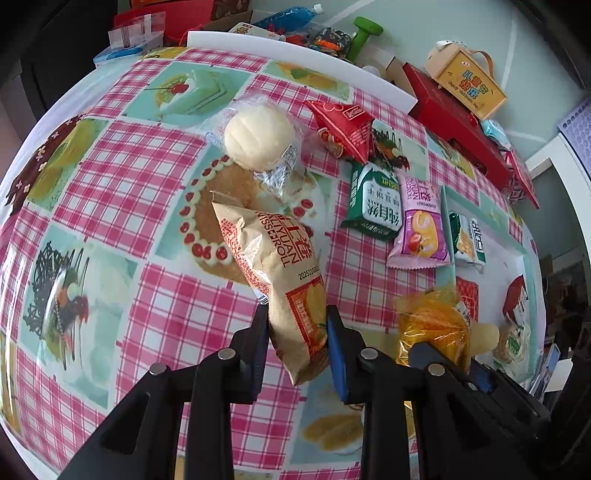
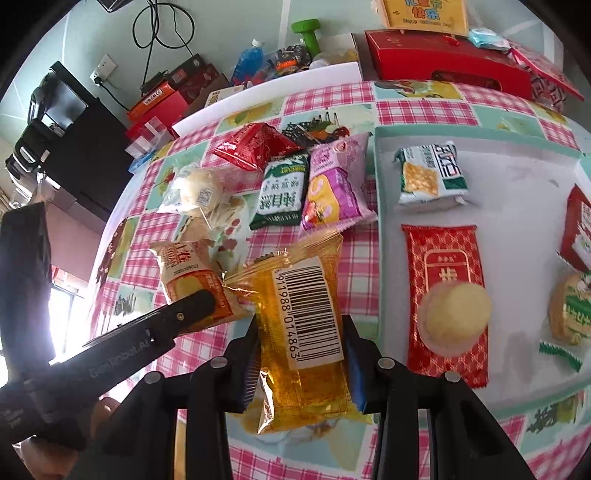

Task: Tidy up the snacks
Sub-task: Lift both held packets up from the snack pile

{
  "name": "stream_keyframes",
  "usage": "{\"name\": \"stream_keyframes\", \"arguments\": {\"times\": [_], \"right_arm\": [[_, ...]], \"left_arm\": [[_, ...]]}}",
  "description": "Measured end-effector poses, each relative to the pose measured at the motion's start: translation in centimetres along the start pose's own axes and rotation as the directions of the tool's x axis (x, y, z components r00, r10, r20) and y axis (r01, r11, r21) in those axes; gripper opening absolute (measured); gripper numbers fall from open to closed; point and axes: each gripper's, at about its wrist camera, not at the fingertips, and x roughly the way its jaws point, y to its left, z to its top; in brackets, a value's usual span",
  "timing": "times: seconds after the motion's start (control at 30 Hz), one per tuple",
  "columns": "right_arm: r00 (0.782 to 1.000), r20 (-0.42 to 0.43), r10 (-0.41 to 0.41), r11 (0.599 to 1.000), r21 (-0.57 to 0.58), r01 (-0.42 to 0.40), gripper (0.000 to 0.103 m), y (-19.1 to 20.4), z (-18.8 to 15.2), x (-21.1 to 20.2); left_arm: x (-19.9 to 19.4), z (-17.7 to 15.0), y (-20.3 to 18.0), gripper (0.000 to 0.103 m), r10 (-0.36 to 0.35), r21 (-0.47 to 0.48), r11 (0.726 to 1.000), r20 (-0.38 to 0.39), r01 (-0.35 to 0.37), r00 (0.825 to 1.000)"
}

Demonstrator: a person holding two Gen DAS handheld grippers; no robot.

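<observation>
My left gripper (image 1: 297,325) is shut on a beige Swiss roll packet (image 1: 273,273) and holds it above the checked tablecloth (image 1: 129,177). My right gripper (image 2: 301,343) is shut on a yellow see-through packet (image 2: 303,332) with a barcode, held above the table next to a white tray (image 2: 517,206). The yellow packet also shows in the left wrist view (image 1: 436,325), and the Swiss roll packet in the right wrist view (image 2: 192,280). On the cloth lie a wrapped white bun (image 1: 258,136), a red triangular packet (image 1: 343,129), a green packet (image 1: 373,199) and a pink packet (image 1: 421,225).
The tray holds a green-white cracker packet (image 2: 428,177), a long red packet (image 2: 443,280), a round yellow cake (image 2: 454,314) and more packets at its right edge. Red boxes (image 2: 443,59), a yellow gift box (image 1: 465,81), a blue bottle (image 2: 247,62) and a green dumbbell (image 2: 308,35) crowd the far side.
</observation>
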Motion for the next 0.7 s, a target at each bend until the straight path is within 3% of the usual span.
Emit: {"name": "stream_keyframes", "arguments": {"times": [0.17, 0.23, 0.3, 0.53, 0.7], "right_arm": [[1.000, -0.017, -0.003, 1.000, 0.022, 0.003, 0.041, -0.5, -0.2, 0.2], [1.000, -0.021, -0.001, 1.000, 0.023, 0.002, 0.041, -0.1, 0.0, 0.6], [1.000, -0.022, -0.001, 1.000, 0.023, 0.002, 0.041, 0.0, 0.1, 0.7], [0.999, -0.032, -0.008, 1.000, 0.009, 0.008, 0.041, 0.4, 0.4, 1.4], [0.998, -0.051, -0.026, 1.000, -0.002, 0.026, 0.041, 0.8, 0.2, 2.1]], "left_arm": [[0.2, 0.0, 0.6, 0.035, -0.004, -0.025, 1.000, -0.018, 0.003, 1.000], [-0.1, 0.0, 1.0, 0.059, 0.017, -0.033, 0.999, -0.014, -0.017, 1.000], [-0.8, 0.0, 1.5, 0.064, 0.027, -0.042, 0.999, -0.001, -0.027, 1.000], [-0.8, 0.9, 3.1, 0.065, 0.073, -0.113, 0.991, 0.021, -0.070, 0.997], [0.1, 1.5, 4.1, 0.065, 0.100, -0.148, 0.984, -0.005, -0.100, 0.995]]}}
